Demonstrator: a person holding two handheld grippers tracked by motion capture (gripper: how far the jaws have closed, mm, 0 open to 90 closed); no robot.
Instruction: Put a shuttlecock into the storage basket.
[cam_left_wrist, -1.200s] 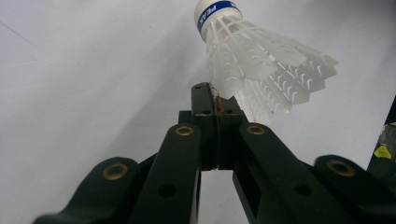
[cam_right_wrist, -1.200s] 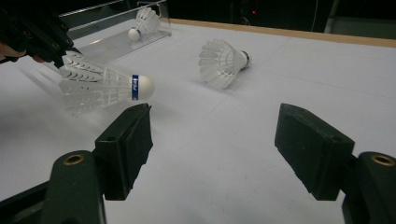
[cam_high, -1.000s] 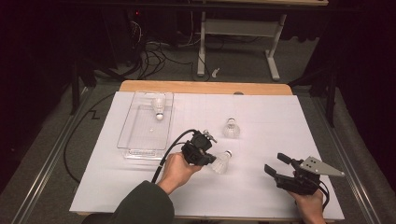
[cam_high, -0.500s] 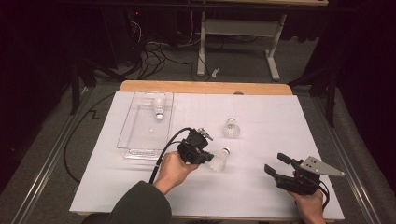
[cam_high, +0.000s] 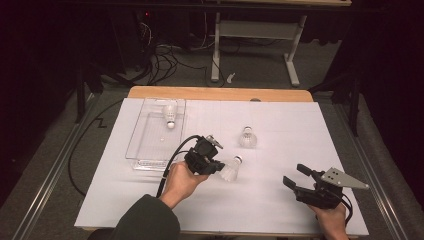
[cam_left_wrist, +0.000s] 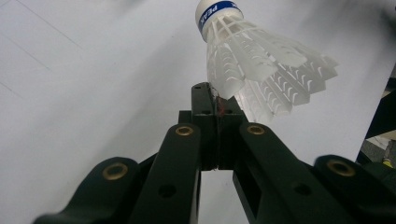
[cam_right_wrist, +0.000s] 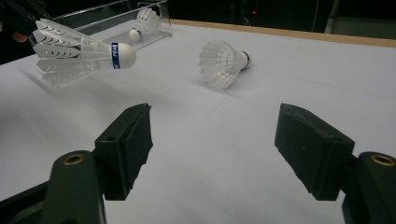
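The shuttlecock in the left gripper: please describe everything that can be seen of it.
The shuttlecock is white, with a translucent, plastic-looking ribbed skirt and a rounded white cap ringed by a blue band with lettering. The left gripper is shut on the skirt's edge and carries it above the white table cover, cap pointing away from the hand. Nothing else touches it.

My white surface (cam_high: 280, 150) is evenly lit from above while the room behind stays dark. Shadows fall soft, and my left gripper's (cam_left_wrist: 215, 100) near links blur slightly.
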